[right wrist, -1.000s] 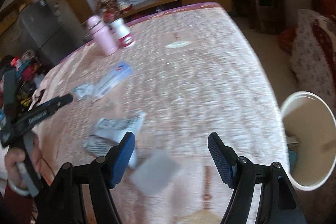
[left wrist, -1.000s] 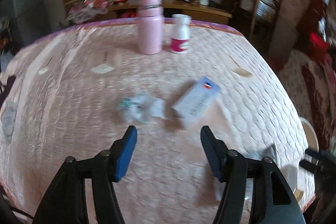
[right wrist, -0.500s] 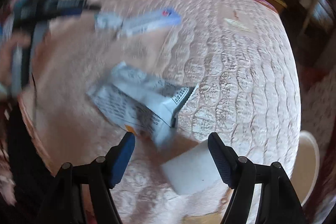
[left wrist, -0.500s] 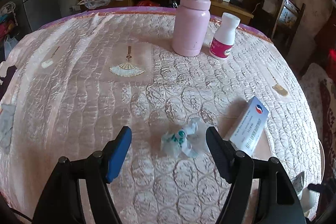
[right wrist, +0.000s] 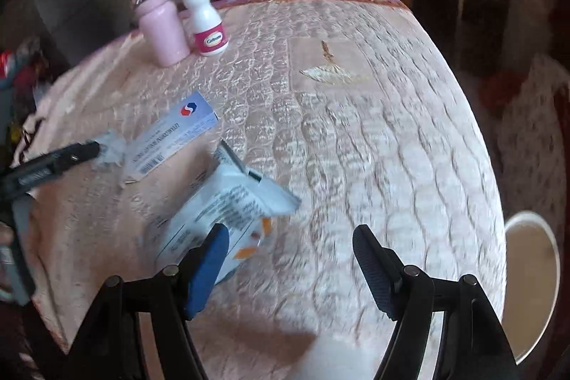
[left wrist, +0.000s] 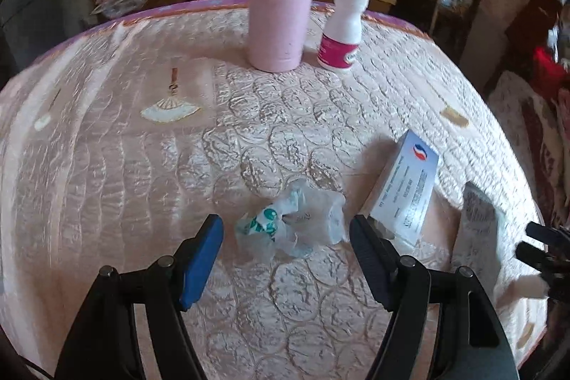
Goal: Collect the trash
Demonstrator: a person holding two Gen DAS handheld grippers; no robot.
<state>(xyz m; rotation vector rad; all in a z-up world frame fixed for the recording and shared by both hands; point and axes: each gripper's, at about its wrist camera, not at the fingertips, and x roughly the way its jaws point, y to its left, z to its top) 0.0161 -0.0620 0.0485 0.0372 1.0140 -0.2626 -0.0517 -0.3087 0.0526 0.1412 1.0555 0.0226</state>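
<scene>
A crumpled clear wrapper with teal print (left wrist: 288, 223) lies on the pink quilted table (left wrist: 160, 173). My left gripper (left wrist: 285, 223) is open around it, and neither pad touches it. A white and blue carton (left wrist: 406, 191) lies just right of the right finger. In the right wrist view a torn white packet with orange marks (right wrist: 221, 209) lies under the left finger of my right gripper (right wrist: 289, 232), which is open over bare cloth. The same carton (right wrist: 171, 138), the wrapper (right wrist: 112, 148) and the left gripper (right wrist: 53, 162) show at the left.
A pink flask (left wrist: 279, 6) and a white bottle with a pink label (left wrist: 342, 31) stand at the table's far side. A white-rimmed bin (right wrist: 530, 284) stands on the floor off the table's right edge. Chairs and a bench with clutter lie beyond.
The left gripper came forward and down, so the wrapper now sits between its fingers. The right gripper's view swung over the table; the torn packet now lies by its left finger.
</scene>
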